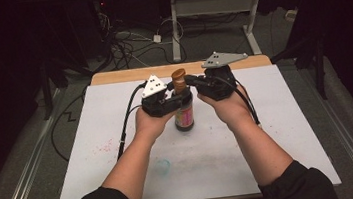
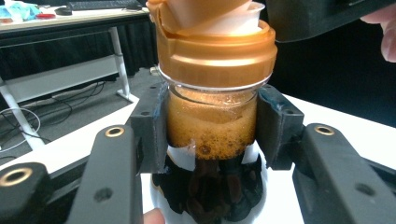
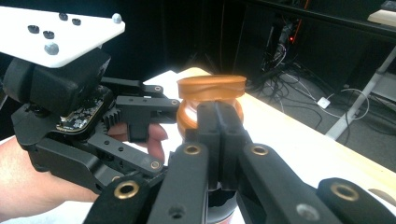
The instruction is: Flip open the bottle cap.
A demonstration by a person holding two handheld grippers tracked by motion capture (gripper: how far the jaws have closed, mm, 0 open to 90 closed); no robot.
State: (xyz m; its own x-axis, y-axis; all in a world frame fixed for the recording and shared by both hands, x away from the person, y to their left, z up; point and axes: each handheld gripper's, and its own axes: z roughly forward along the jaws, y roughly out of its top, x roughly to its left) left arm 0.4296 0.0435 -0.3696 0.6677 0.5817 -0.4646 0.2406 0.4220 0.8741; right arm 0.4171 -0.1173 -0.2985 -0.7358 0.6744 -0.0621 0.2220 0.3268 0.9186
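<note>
Left gripper view: the left gripper (image 2: 211, 128) clamps the glass neck of a sauce bottle (image 2: 212, 135) just below its orange cap (image 2: 217, 56), whose flip lid (image 3: 211, 86) stands open. Beside it, the right gripper (image 3: 219, 123) has its jaws pressed together against the cap. Below, the bottle stands mid-table (image 1: 269, 139).

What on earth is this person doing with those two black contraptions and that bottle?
A person at a white-topped table holds a black two-jaw gripper in each hand. The left gripper is clamped around the glass neck of an upright bottle of dark foamy sauce, steadying it. The right gripper, jaws closed together, presses against the bottle's orange plastic flip-top cap, whose lid is already hinged up. It looks like they are working the cap, though I cannot tell whether opening or closing.
</note>
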